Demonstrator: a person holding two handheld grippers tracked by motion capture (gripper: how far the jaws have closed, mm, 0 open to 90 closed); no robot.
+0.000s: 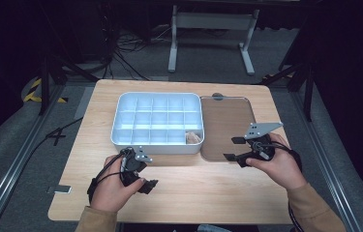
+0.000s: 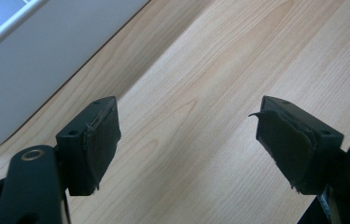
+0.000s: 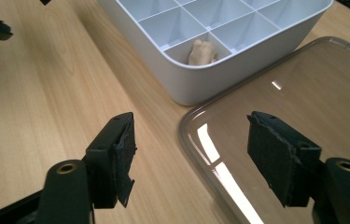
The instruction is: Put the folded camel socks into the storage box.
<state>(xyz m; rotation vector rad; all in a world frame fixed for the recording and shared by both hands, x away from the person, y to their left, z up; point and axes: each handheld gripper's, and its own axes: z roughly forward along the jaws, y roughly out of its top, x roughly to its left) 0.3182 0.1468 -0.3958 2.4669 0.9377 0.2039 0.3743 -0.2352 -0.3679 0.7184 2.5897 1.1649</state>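
From above, a white compartment tray [image 1: 157, 123] sits mid-table beside a clear lid [image 1: 225, 126], a tan lump [image 1: 193, 138] in its near right corner cell. The left gripper [image 1: 143, 186] rests near the tray's front wall; the right gripper [image 1: 233, 149] hovers over the lid's near edge. Along the left gripper [image 2: 186, 140], jaws stand apart over bare wood. Along the right gripper [image 3: 189, 154], jaws stand wide, empty, straddling the lid's rim [image 3: 184, 126], the lump [image 3: 200, 52] ahead.

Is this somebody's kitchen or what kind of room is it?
Probably a lab or recording workshop, not a kitchen: a light wooden table on grey carpet, tangled black cables behind it, and a white plastic divided box.
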